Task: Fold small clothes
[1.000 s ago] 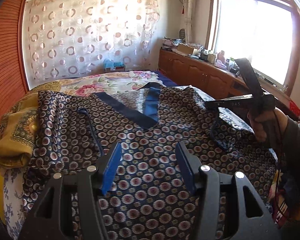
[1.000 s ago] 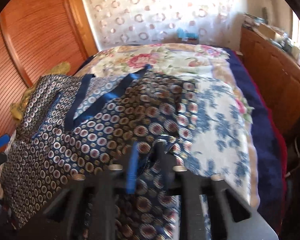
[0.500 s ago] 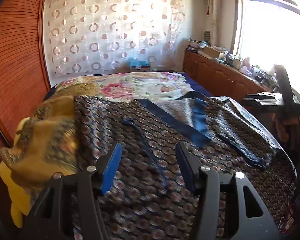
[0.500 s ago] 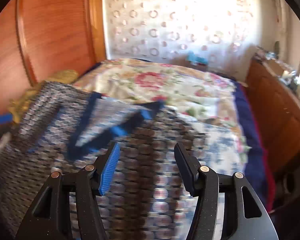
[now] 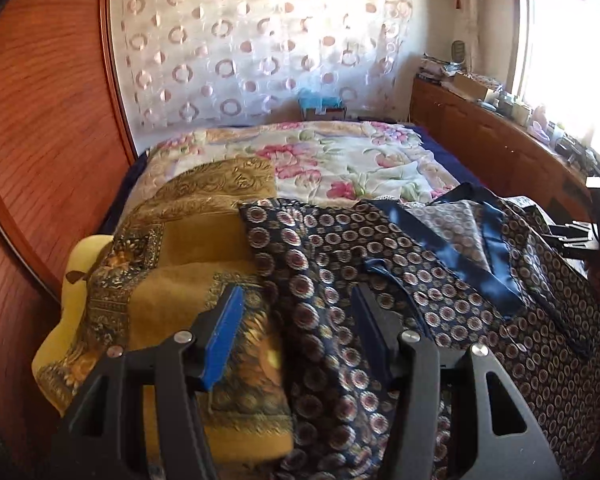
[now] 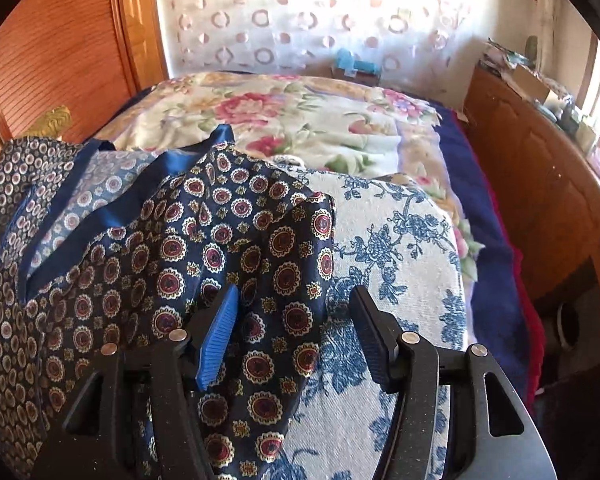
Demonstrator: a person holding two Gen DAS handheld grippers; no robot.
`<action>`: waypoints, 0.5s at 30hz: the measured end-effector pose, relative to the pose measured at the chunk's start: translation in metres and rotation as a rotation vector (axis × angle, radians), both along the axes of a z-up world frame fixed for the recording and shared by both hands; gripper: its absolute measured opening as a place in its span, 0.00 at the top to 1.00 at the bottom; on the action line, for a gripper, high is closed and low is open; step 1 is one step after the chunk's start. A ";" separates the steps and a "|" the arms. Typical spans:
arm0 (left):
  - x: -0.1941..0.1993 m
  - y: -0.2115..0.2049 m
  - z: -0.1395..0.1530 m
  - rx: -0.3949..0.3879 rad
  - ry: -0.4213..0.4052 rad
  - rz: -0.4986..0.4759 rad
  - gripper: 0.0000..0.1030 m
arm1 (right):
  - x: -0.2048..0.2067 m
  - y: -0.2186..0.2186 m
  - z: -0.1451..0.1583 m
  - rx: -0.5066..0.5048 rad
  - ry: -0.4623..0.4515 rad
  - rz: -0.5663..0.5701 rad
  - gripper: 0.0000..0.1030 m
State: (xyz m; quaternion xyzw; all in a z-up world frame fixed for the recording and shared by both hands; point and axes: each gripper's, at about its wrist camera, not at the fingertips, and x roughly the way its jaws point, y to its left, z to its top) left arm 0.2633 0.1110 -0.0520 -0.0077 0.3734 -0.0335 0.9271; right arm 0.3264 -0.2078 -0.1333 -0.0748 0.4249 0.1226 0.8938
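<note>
A navy silky top with a medallion print and plain blue neck trim (image 5: 428,280) lies spread on the bed; it also fills the left of the right wrist view (image 6: 172,256). My left gripper (image 5: 296,332) is open, its jaws wide apart over the garment's left edge, where it meets a gold blanket. My right gripper (image 6: 292,332) is open over the garment's right sleeve, which lies loose between the fingers. The right gripper also shows at the right edge of the left wrist view (image 5: 596,232).
A gold patterned blanket (image 5: 188,264) over a yellow pillow lies left of the garment. A white cloth with blue flowers (image 6: 400,248) lies under its right side. A floral quilt (image 5: 340,160) covers the far bed. Wooden cabinets (image 6: 540,184) run along the right, a wood panel wall (image 5: 40,120) on the left.
My right gripper has let go of the sleeve fabric and opened, then dropped low over the sleeve. My left gripper has moved left, from the garment's middle to its left edge.
</note>
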 end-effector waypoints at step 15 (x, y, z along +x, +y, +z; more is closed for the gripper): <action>0.066 -0.008 -0.022 0.031 0.146 -0.016 0.46 | 0.002 0.001 -0.002 -0.001 -0.006 -0.012 0.37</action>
